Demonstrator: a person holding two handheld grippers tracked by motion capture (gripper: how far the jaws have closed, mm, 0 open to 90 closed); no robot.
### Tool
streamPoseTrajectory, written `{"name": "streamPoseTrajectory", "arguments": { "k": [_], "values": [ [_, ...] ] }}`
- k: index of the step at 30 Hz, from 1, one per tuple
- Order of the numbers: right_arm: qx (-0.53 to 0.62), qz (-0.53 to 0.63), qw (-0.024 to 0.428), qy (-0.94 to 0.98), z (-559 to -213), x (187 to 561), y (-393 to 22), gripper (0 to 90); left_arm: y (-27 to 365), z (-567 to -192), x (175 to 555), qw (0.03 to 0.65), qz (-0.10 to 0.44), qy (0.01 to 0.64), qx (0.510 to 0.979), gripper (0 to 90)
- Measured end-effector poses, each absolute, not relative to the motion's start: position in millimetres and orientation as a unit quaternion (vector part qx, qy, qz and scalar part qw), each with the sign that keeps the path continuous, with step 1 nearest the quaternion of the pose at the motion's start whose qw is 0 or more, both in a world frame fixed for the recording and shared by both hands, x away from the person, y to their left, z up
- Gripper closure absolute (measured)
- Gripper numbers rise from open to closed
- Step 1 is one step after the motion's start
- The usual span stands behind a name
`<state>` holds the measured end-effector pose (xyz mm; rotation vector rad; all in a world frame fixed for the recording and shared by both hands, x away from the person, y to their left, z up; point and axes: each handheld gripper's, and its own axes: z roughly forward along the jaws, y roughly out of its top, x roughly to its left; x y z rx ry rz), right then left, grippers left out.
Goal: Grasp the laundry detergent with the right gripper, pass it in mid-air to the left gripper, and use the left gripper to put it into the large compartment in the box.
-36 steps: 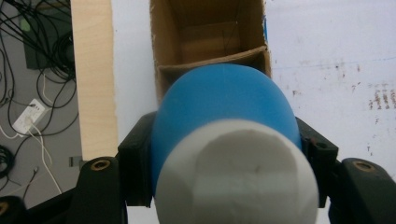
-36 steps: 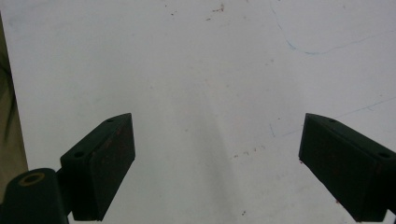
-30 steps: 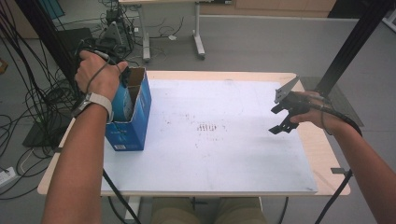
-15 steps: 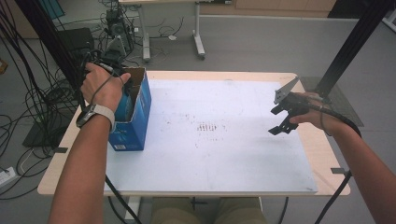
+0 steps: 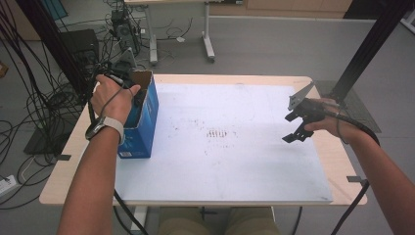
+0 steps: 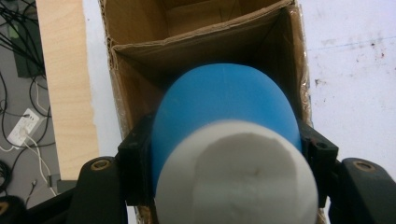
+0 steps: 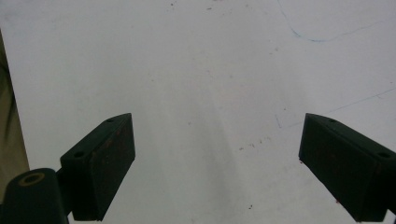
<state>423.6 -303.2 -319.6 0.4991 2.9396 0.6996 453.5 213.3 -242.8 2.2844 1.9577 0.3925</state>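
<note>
left tongs [image 6: 224, 154] clamp a smooth rounded blue bottle [image 6: 224, 102] over corrugated cardboard box [image 6: 140, 60]; right tongs [image 7: 217, 163] released.

White print on the blue box [image 5: 142, 132], too small to read

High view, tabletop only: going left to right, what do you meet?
Left hand with its gripper over the blue box → the box itself → dark smudge in the middle of the white mat → right gripper → right hand.
</note>
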Motion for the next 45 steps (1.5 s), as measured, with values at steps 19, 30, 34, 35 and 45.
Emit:
{"name": "streamPoseTrajectory", "arguments": {
  "k": [19, 30, 34, 35, 45],
  "values": [
    [0.165, 0.225, 0.037, 0.959, -322.6, 422.8, -304.6, 10.8, 213.4, -260.2, 455.7, 0.044, 0.12, 0.637, 0.761, 37.3],
    [0.167, 0.224, 0.036, 0.959, -323.1, 422.3, -306.1, 10.8, 213.7, -268.0, 456.4, 0.039, 0.114, 0.637, 0.762, 37.3],
    [0.167, 0.223, 0.035, 0.96, -323.5, 422.2, -306.0, 10.8, 213.7, -269.8, 456.6, 0.038, 0.113, 0.637, 0.762, 37.3],
    [0.167, 0.224, 0.035, 0.96, -323.5, 422.2, -306.0, 10.8, 213.8, -270.4, 456.7, 0.037, 0.112, 0.637, 0.762, 37.3],
    [0.168, 0.223, 0.033, 0.96, -325.3, 422.5, -306.8, 10.8, 214.3, -272.7, 457.6, 0.037, 0.113, 0.635, 0.763, 37.3]
  ]
}}
